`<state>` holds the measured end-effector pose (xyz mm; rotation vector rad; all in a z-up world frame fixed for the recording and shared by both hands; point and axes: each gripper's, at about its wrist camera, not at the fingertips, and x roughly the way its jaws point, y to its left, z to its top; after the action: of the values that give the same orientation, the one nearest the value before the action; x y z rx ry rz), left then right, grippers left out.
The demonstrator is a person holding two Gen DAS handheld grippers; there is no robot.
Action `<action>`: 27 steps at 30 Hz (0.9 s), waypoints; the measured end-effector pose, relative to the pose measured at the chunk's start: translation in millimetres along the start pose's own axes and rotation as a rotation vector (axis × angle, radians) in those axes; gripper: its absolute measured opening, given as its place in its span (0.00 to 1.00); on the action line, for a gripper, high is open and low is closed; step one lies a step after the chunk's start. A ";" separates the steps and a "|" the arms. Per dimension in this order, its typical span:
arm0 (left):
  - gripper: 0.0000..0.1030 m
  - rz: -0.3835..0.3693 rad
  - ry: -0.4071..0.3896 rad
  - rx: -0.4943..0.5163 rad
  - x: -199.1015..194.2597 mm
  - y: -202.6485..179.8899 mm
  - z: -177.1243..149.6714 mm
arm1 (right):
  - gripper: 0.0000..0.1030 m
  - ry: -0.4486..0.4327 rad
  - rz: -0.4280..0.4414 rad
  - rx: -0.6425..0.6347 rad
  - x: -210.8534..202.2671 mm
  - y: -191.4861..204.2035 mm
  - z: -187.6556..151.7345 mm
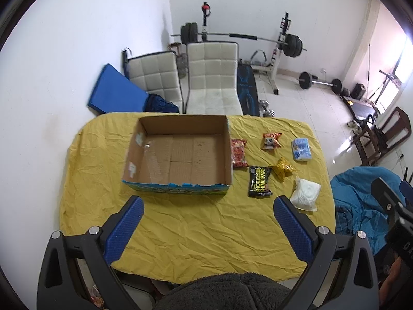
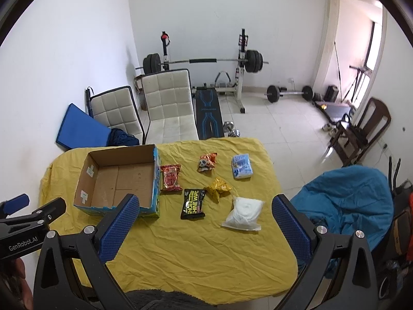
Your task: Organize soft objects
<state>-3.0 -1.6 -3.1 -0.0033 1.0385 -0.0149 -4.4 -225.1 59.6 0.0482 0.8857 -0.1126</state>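
An empty open cardboard box sits on the yellow tablecloth. To its right lie several soft packs: a red pack, an orange panda pack, a light blue tissue pack, a yellow pack, a black wipes pack and a white clear bag. My left gripper is open and empty above the table's near side. My right gripper is open and empty too.
Two white padded chairs stand behind the table, with a blue mat against the wall. A weight bench and barbells are at the back. A blue beanbag sits right of the table, a wooden chair beyond.
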 end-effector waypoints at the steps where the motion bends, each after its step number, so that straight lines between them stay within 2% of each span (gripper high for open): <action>1: 1.00 -0.002 0.006 -0.001 6.4 -2.7 1.9 | 1.00 0.007 -0.002 0.009 4.8 -3.9 -0.7; 5: 1.00 -0.029 0.005 0.022 40.8 -19.9 20.6 | 1.00 0.078 -0.007 0.082 44.6 -40.8 0.8; 7: 1.00 -0.022 0.031 0.053 68.6 -37.4 32.1 | 1.00 0.120 -0.033 0.110 71.3 -61.2 2.6; 9: 1.00 -0.058 0.060 0.068 96.3 -51.2 41.3 | 1.00 0.156 -0.049 0.136 100.9 -79.7 3.3; 13: 1.00 -0.114 0.186 0.116 169.3 -88.0 52.2 | 1.00 0.302 -0.069 0.191 185.6 -121.2 -5.6; 15: 1.00 -0.139 0.245 0.139 202.0 -105.4 53.5 | 1.00 0.369 -0.051 0.213 228.9 -140.4 -15.3; 19: 0.98 -0.150 0.360 0.178 280.6 -138.2 47.7 | 1.00 0.493 -0.073 0.228 313.8 -161.7 -40.2; 22: 0.97 -0.128 0.457 0.211 336.4 -157.7 35.4 | 1.00 0.599 -0.092 0.218 371.4 -169.0 -63.2; 27: 0.91 -0.066 0.595 0.245 411.6 -172.2 5.9 | 1.00 0.682 -0.092 0.257 433.2 -174.5 -94.1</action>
<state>209.1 -179.6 -353.1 0.1999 1.6251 -0.2140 174.3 -424.0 -334.7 0.2995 1.5510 -0.3068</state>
